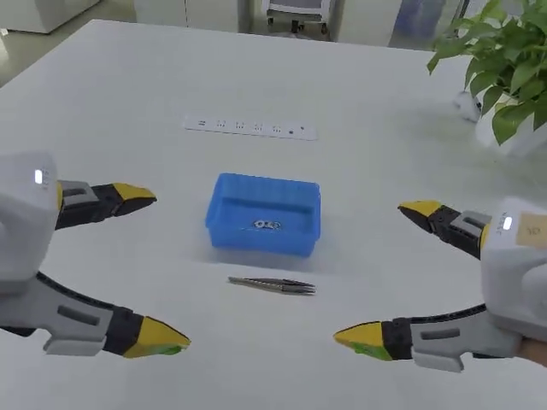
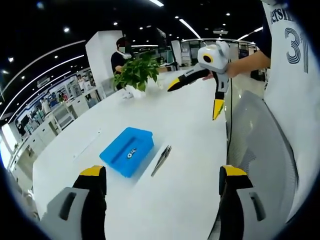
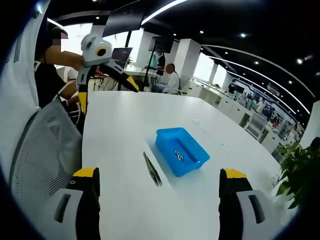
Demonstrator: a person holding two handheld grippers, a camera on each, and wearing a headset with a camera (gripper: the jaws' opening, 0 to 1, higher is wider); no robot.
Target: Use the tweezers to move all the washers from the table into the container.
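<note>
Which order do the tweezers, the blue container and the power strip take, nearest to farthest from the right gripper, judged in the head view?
From the right gripper, jaws open:
1. Tweezers, lying to its left, on the near side of the container.
2. Blue container, just beyond the tweezers, to the gripper's left.
3. Power strip, farthest, behind the container.

Likely open-plan office: desk rows (image 3: 247,116), ceiling lights (image 2: 189,27).
</note>
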